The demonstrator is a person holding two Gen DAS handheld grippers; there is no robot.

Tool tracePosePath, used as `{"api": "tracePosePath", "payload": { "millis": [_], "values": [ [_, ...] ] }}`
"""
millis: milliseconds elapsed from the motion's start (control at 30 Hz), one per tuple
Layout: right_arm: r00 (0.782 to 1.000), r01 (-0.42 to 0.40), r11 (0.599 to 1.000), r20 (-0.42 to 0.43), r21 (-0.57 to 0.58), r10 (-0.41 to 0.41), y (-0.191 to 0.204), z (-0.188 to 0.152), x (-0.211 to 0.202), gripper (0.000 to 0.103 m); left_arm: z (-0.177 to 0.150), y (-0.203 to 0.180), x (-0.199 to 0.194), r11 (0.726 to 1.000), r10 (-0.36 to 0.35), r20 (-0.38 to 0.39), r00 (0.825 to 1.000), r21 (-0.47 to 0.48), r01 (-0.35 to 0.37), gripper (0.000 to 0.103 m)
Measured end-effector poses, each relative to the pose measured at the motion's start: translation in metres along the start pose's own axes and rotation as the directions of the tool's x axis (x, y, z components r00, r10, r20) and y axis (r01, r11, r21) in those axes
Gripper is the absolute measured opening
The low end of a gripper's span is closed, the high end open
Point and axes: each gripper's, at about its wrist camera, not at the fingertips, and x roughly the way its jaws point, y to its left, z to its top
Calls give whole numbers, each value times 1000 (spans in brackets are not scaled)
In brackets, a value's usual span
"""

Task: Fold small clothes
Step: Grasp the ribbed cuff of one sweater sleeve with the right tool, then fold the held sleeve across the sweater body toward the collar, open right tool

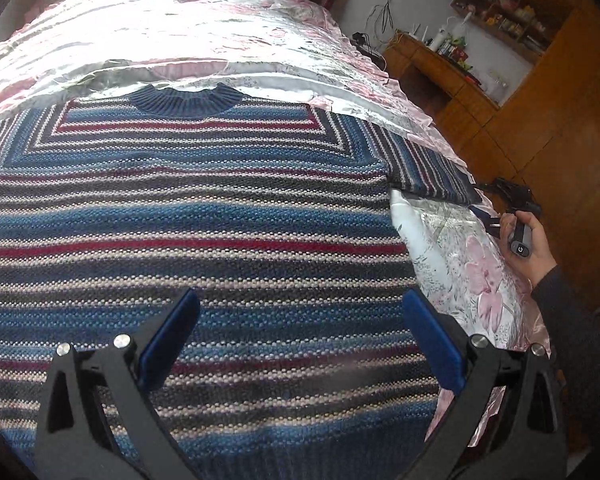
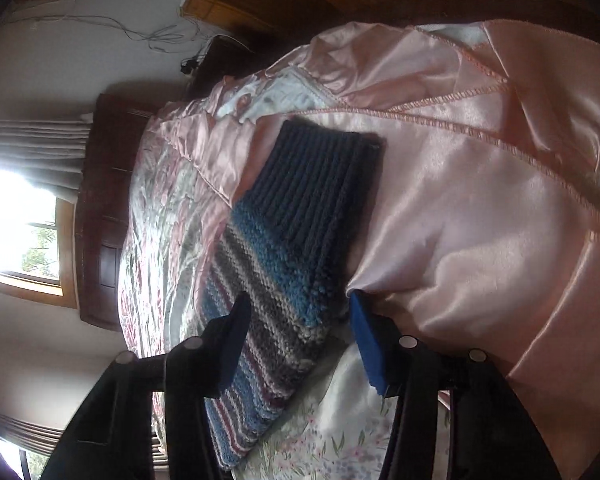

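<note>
A bed [image 1: 228, 32] fills most of both views, covered w/ a shiny pink and white floral quilt [image 1: 472, 264], rumpled near the far end and brightly lit there. Spread flat on the quilt, front up, is a knitted sweater [image 1: 196, 232] w/ horizontal blue, red, grey and white stripes; its dark blue ribbed collar [image 1: 184, 100] points toward the far end of the bed and the hem lies nearest the left camera. Its right sleeve [image 1: 432, 168] stretches out sideways toward the bed's edge, and in the right wrist view the sleeve's dark ribbed cuff [image 2: 320, 184] rests on plain pink satin. Beyond the bed, a wooden desk [image 1: 432, 64] w/ small bottles stands against the wall, w/ a wooden shelf [image 1: 504, 16] above it; a window [image 2: 16, 232] w/ curtains shows in the right view. The left gripper [image 1: 300, 340] hangs above the sweater's lower body, blue-padded fingers wide apart, nothing between them. The right gripper [image 2: 296, 344] sits at the sleeve, fingers spread either side of the striped part just short of the cuff, not pressing it; whether the pads touch the knit, can't tell. The person's right hand [image 1: 534, 248], in a dark cuffed sleeve, grips that tool's handle beside the bed's edge.
</note>
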Motion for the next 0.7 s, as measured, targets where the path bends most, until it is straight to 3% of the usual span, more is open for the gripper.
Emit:
{"api": "tracePosePath", "payload": {
  "millis": [67, 133, 200, 267, 500, 700],
  "values": [
    [1000, 2, 1000, 7, -20, -2, 3, 2, 5, 53, -2, 0, 3, 1000, -4, -3, 1000, -3, 4, 100],
    [1000, 13, 1000, 14, -22, -13, 3, 3, 7, 45, -5, 3, 4, 1000, -4, -8, 1000, -8, 3, 100],
    [1000, 22, 999, 20, -27, -22, 5, 7, 8, 21, -6, 6, 4, 1000, 2, -14, 1000, -14, -2, 100],
    [1000, 12, 999, 28, -52, -11, 10, 8, 4, 11, -7, 11, 2, 1000, 8, -16, 1000, -17, -8, 100],
    [994, 21, 977, 106, -212, 1, 83, -17, -24, 9, -9, 35, -15, 999, 31, -18, 999, -35, -32, 100],
    [988, 56, 904, 154, -423, 11, 181, -75, -43, 9, -6, 58, -49, 997, 7, 31, 999, -75, -5, 100]
  ]
}}
